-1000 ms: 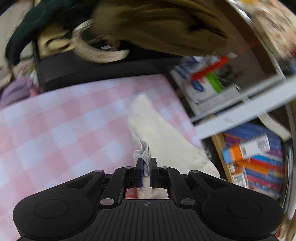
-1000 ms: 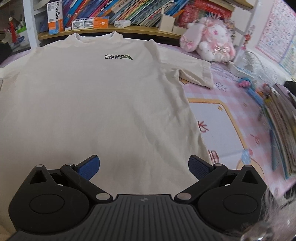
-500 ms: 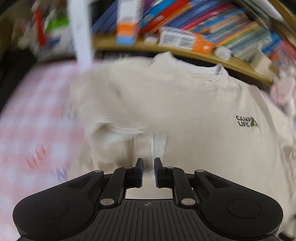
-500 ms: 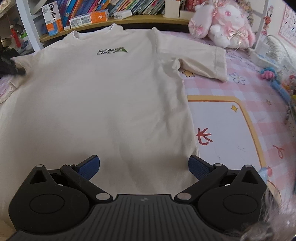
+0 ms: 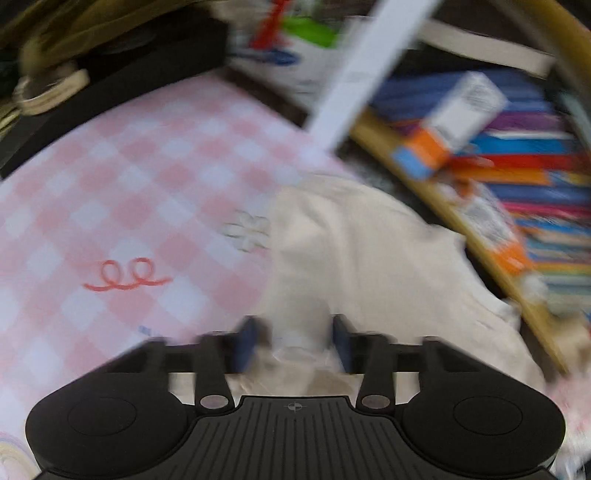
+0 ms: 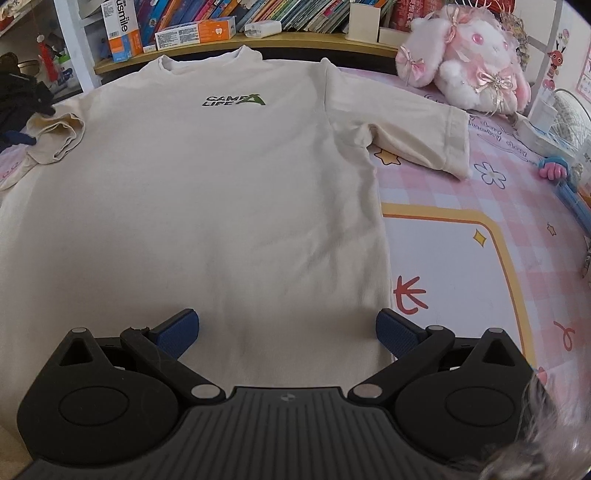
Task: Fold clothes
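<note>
A cream T-shirt (image 6: 221, 192) with a green chest logo lies flat, front up, on the pink checked mat (image 6: 461, 258). Its right sleeve (image 6: 417, 136) is spread out. The left sleeve (image 6: 55, 136) is bunched and turned in at the shoulder. My right gripper (image 6: 288, 328) hangs open just above the hem, with nothing between its fingers. In the blurred left wrist view, my left gripper (image 5: 295, 339) is over that bunched sleeve (image 5: 354, 251). Its jaws are closing with a gap still showing, and a ridge of cream cloth stands between the pads without being clearly pinched.
A low shelf of books and boxes (image 6: 192, 26) runs along the far edge, right behind the collar. A pink plush rabbit (image 6: 469, 70) sits at the back right. Small toys and a wire basket (image 6: 561, 122) crowd the right edge. Dark bags (image 5: 92, 55) lie beyond the mat's left end.
The left gripper swung across with the sleeve, its view turning from the shirt front to the pink mat, and its jaws stand wider. The sleeve now lies bunched. The right gripper sank slightly.
</note>
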The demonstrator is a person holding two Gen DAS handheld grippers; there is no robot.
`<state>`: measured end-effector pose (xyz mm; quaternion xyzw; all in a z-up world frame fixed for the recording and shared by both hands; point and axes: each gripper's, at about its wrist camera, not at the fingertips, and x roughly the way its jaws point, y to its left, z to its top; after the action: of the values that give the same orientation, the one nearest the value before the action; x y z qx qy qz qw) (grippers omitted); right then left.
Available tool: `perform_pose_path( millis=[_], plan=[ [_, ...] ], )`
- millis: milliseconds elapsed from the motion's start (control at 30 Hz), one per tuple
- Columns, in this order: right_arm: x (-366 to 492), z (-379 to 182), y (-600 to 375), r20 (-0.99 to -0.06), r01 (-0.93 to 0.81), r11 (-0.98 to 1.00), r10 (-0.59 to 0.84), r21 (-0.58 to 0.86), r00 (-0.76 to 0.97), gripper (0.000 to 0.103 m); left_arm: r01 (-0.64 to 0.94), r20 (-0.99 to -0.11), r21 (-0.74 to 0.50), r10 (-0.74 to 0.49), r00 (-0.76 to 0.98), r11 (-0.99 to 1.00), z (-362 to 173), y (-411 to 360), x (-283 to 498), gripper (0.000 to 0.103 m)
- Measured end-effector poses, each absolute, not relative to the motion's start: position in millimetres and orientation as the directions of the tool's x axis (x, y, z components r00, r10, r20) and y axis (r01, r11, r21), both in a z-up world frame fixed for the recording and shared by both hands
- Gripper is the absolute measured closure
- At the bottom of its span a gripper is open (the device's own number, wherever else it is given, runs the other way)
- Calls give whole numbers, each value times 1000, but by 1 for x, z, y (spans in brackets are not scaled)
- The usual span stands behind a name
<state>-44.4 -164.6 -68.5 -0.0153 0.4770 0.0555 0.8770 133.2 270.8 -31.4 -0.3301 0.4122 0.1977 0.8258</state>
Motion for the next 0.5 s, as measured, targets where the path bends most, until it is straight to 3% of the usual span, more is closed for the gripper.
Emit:
perform_pose_path(
  millis=[200,300,467,500],
  plan=[
    [-46,-69,-164,-835,-112,994,78,20,544,0,-424,-761,-231,109,639,876,5,222,176,93],
    [-45,-69,-163,-838,-107,994,74,19,541,0,-317,-770,-38,175,614,948,5,176,197,89],
    [-44,-69,-162,-838,-100,995,69,17,542,0,-155,-749,-176,-31,662,972,-3,145,220,89],
    [-44,-69,-162,-839,-99,995,69,18,539,0,-98,-756,-203,-92,648,974,-8,136,224,84]
  ],
)
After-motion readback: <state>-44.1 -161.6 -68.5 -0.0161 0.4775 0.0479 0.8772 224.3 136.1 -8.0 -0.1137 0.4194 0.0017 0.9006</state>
